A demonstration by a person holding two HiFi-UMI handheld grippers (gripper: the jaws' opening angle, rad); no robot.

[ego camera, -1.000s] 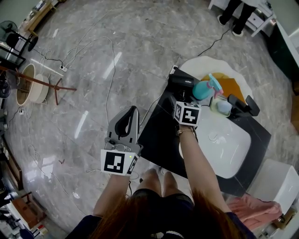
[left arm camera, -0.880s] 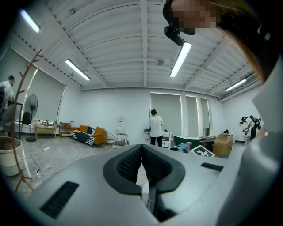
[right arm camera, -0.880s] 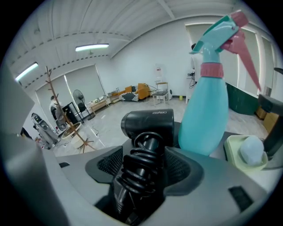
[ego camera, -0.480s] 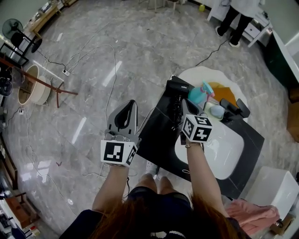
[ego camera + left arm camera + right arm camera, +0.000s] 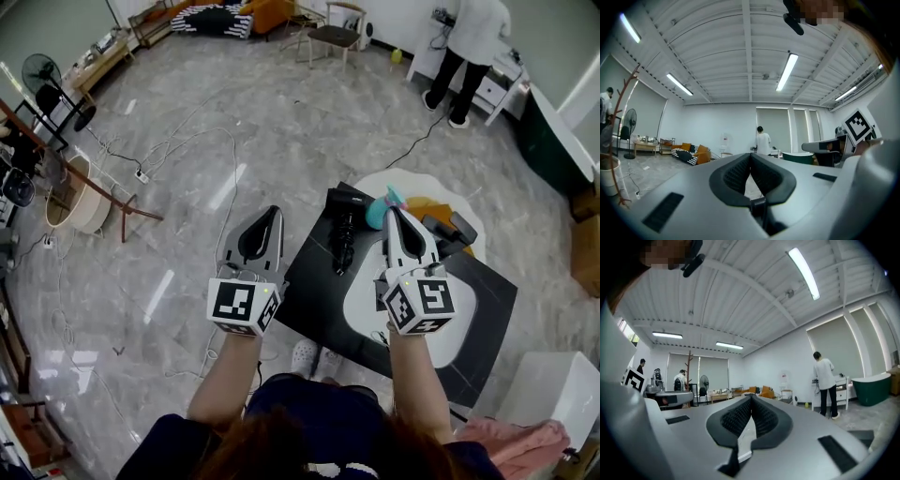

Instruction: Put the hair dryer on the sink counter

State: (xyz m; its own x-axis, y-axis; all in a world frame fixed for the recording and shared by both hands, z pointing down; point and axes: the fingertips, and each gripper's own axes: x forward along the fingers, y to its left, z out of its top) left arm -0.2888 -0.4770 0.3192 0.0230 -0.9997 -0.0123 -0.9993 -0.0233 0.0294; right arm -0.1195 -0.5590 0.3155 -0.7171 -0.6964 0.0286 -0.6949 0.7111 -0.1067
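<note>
The black hair dryer point(image 5: 341, 231) lies on the black sink counter point(image 5: 314, 286), left of the white basin point(image 5: 364, 298). My right gripper point(image 5: 394, 217) is held high above the basin, pointing level. Its jaws have just been closing and are shut with nothing between them, as the right gripper view point(image 5: 751, 398) shows. My left gripper point(image 5: 271, 217) hangs left of the counter over the floor. It is shut and empty too, its pads meeting in the left gripper view point(image 5: 750, 155).
A teal bottle point(image 5: 378, 212) and a black device point(image 5: 452, 230) stand at the counter's far end by a white rug point(image 5: 417, 183). A person point(image 5: 466, 52) stands at a far cabinet. Cables point(image 5: 178, 141) trail over the marble floor. A white box point(image 5: 553, 384) sits at right.
My right gripper has drawn back from the hair dryer, risen and shut its jaws. The left gripper has risen as well. The dryer stays on the counter.
</note>
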